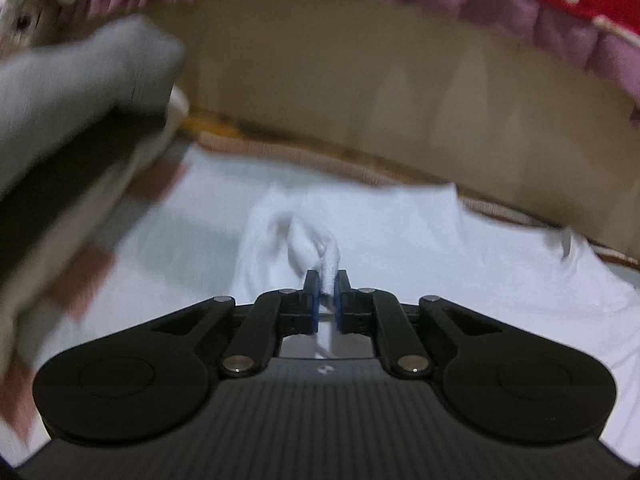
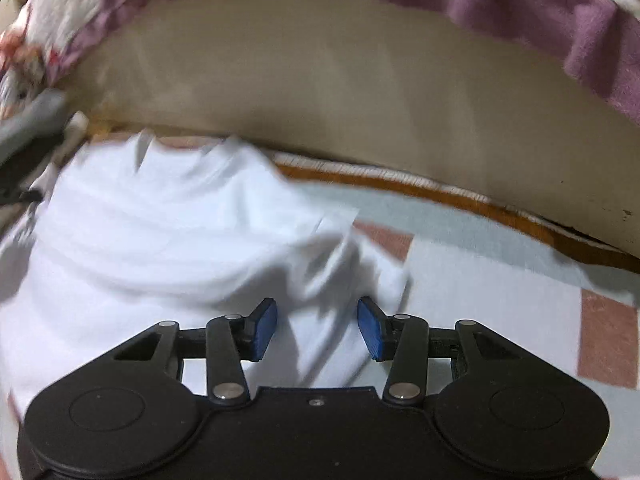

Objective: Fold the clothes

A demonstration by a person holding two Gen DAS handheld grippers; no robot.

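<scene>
A white garment (image 1: 440, 248) lies spread on a checked sheet. My left gripper (image 1: 326, 280) is shut on a pinched-up fold of the white cloth, which rises in a twisted ridge ahead of the blue pads. In the right wrist view the same white garment (image 2: 160, 232) lies rumpled and blurred. My right gripper (image 2: 317, 312) hangs open over its near right corner. The cloth shows in the gap between its blue pads (image 2: 266, 330), and they do not press on it.
The pale blue and pink checked sheet (image 2: 500, 280) runs to the right. A beige board (image 2: 320, 100) with an orange edge strip bounds the far side, with purple frilled fabric (image 2: 520, 4) above. A blurred grey sleeve (image 1: 80, 80) and a dark object fill the left.
</scene>
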